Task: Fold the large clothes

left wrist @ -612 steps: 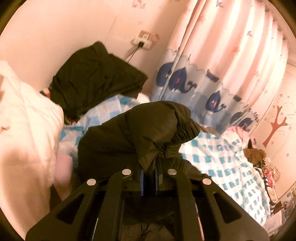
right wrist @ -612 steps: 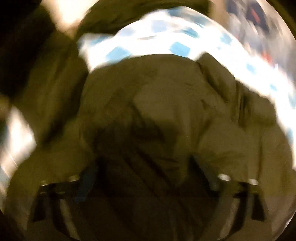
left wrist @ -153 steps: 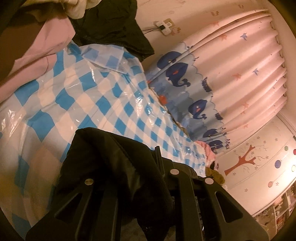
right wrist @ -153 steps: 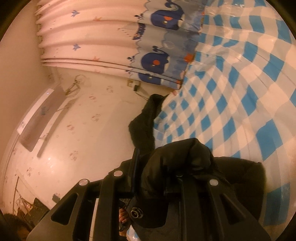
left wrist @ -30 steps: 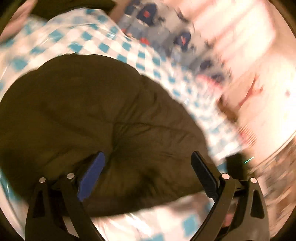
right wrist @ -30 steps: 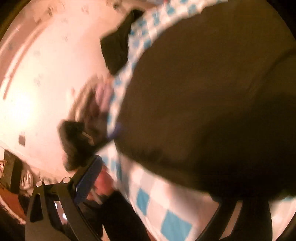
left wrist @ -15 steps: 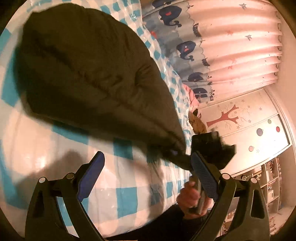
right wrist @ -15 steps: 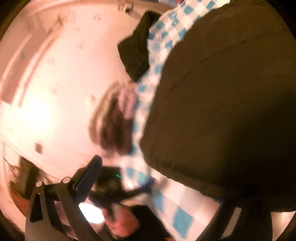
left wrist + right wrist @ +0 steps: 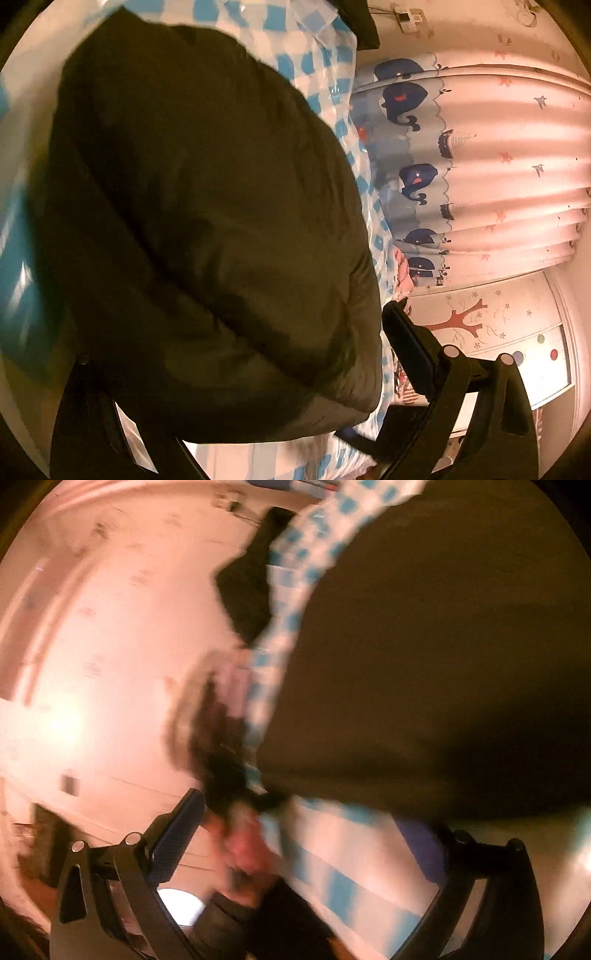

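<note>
Warm orange indoor light, fisheye-curved edges, dark corners, right wrist view heavily motion-blurred

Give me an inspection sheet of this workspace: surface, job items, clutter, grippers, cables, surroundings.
Surface: blue-and-white checked sheet on a bed, glossy.
Job's things: dark jacket lying in a folded bundle on the sheet.
Clutter: another dark garment at the far edge by the wall; blurred pile of clothes beside the bed.
Grippers: left gripper open, jaws either side of the jacket's near edge; right gripper open, holding nothing.
Cables: thin cable to a wall socket.
Surroundings: whale curtain, tree wall decal, pink wall.
</note>
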{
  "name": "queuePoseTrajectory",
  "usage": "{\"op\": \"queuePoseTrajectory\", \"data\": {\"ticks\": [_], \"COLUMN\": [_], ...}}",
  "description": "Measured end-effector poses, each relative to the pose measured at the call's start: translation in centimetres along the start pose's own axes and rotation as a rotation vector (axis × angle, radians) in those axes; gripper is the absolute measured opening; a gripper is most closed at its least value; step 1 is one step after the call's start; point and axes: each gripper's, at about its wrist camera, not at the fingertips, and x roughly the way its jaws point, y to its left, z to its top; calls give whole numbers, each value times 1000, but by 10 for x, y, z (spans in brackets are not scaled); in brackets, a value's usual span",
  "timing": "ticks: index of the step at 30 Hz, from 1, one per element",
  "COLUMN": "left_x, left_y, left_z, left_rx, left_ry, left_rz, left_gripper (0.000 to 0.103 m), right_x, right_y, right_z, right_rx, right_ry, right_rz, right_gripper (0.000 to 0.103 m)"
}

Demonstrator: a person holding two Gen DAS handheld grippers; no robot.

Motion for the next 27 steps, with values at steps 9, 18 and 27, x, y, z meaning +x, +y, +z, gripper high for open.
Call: {"op": "queuePoseTrajectory", "data": {"ticks": [9, 18, 27], "left_x": [-7, -32, -25], "left_y": [-7, 19, 17], "left_z": [8, 24, 26], "left_rx": [71, -21, 6], "left_ry": [-8, -61, -65], "left_rz": [91, 125, 165], "left_gripper": [91, 91, 91], "right_x": [-100, -78, -68], "right_y": [-79, -80, -82], "right_z": [7, 30, 38], "right_rx": [231, 250, 233], "right_ry": [-235, -218, -174], "right_rz": [-9, -1, 26], "right_gripper": [96, 96, 96]}}
